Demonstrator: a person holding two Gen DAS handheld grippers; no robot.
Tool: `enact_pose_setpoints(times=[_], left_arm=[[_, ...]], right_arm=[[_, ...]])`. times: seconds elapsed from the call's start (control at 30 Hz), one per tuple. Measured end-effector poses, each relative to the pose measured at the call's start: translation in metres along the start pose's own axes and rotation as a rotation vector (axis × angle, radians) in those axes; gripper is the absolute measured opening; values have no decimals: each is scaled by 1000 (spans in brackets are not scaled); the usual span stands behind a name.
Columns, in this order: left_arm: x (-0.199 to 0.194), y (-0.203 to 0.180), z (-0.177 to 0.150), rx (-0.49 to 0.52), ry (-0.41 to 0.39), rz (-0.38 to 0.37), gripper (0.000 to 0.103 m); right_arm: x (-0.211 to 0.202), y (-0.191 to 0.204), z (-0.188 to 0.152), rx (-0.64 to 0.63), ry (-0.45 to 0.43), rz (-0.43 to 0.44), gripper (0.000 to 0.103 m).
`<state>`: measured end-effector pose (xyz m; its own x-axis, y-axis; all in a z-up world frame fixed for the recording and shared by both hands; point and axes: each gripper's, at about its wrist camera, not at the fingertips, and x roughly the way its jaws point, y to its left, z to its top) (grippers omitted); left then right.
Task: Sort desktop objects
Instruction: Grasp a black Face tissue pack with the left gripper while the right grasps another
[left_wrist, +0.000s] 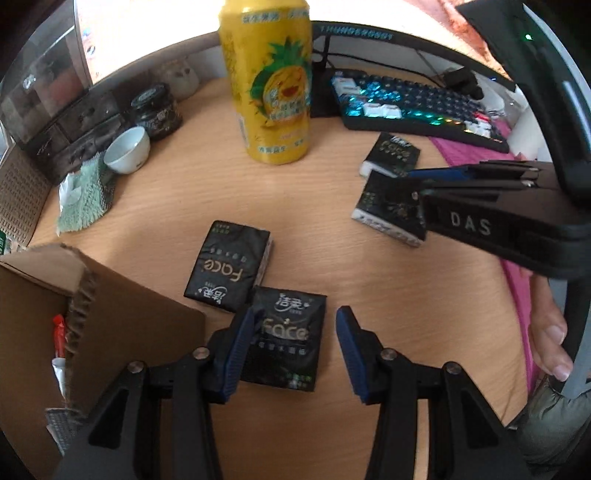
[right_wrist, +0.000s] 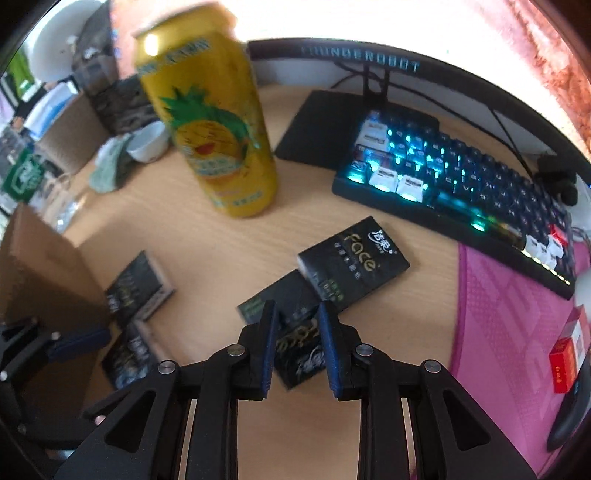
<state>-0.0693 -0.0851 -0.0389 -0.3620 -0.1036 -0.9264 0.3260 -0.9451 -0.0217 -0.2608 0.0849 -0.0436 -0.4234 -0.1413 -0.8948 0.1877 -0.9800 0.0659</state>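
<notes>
Cardboard box (left_wrist: 122, 317) stands just left of the left gripper (left_wrist: 293, 350), whose fingers sit apart around a black tissue pack (left_wrist: 286, 339), not yet pressing. Centre it, then close squarely. Further right, the right gripper (right_wrist: 297, 347) straddles another pack (right_wrist: 295, 343), fingers narrowly apart; lower fully before squeezing.

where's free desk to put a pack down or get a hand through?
Bare wood between the yellow can, the green cloth and the left tissue packs; also the near edge under the left gripper. Crowded: right tissue packs by the keyboard, and beside the cardboard box.
</notes>
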Motion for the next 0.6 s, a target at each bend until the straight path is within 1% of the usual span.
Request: enact_pose_setpoints(times=[0.03, 0.13, 0.2, 0.27, 0.33, 0.43, 0.6], left_arm=[[3, 2, 0, -3, 8, 2, 52], [17, 6, -2, -25, 45, -1, 53], [24, 8, -5, -41, 87, -31, 52], [24, 5, -9, -26, 77, -27, 52], [23, 2, -12, -19, 81, -39, 52], [20, -7, -17, -2, 80, -39, 52], [13, -32, -35, 42, 78, -50, 52]], right_arm=[[0, 0, 0, -2, -7, -1, 28], [2, -6, -3, 19, 16, 35, 29], [-2, -6, -8, 8, 33, 42, 29], [-6, -3, -17, -5, 34, 27, 29], [-13, 1, -30, -19, 36, 18, 29], [-23, 1, -50, -11, 50, 34, 29], [-40, -2, -80, -2, 85, 68, 29]])
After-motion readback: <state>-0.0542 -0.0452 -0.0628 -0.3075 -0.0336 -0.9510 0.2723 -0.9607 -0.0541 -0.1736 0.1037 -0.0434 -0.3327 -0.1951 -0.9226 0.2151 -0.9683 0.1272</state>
